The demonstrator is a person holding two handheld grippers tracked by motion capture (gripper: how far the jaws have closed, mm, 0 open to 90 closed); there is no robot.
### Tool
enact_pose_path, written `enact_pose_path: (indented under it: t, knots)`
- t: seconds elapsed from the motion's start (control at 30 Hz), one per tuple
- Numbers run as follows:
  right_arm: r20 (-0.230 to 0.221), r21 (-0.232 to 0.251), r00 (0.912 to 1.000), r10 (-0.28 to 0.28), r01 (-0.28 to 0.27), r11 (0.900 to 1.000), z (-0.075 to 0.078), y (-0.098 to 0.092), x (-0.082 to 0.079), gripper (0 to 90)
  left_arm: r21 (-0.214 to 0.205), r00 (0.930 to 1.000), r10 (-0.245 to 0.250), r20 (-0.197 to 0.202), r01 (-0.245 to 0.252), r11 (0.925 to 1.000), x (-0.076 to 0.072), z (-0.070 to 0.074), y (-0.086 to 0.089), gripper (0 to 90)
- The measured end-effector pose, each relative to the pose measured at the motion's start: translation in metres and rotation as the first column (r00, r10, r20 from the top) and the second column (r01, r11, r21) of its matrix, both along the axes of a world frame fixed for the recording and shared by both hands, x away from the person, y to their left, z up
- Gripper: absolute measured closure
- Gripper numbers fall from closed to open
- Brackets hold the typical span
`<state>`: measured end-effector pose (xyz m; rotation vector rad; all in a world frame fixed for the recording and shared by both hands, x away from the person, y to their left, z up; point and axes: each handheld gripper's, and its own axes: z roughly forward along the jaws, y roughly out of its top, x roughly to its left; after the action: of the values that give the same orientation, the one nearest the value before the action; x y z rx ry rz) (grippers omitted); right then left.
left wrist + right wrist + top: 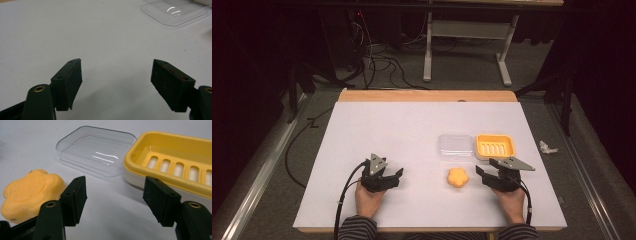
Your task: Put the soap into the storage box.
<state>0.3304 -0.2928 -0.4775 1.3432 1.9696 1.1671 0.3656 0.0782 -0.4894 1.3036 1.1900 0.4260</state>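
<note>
A yellow flower-shaped soap (457, 177) (30, 192) lies on the white table (387, 125), near the front. Behind it a clear plastic lid (455, 146) (96, 152) (175, 12) lies beside a yellow soap dish (495, 146) (175, 152) with a slotted insert. My right gripper (484, 166) (115, 182) rests just right of the soap, in front of the dish; its jaws stand apart with nothing between them. My left gripper (393, 170) (116, 65) sits left of the soap over bare table, open and empty.
A wooden strip (427, 95) runs along the table's far edge. On the floor lie cables (377, 60) at the back left and a crumpled white scrap (548, 147) at the right. A metal table frame (467, 30) stands behind.
</note>
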Motion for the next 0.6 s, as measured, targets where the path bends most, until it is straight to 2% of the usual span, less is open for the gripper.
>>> enact_pose_path:
  t: [0.37,0.6]
  knots:
    - [-0.001,0.015,1.0,0.003,-0.003,0.9999,0.0003,-0.0012,-0.0002,34.6,-0.011,1.0,0.004,-0.008,-0.004,0.9999,0.0009,0.0003,0.0,25.7]
    - [0.007,0.011,0.9998,-0.019,0.018,0.9998,0.0013,-0.0014,-0.0008,38.0,-0.013,0.9999,-0.001,-0.013,0.001,0.9999,0.0014,0.0004,0.0004,25.6]
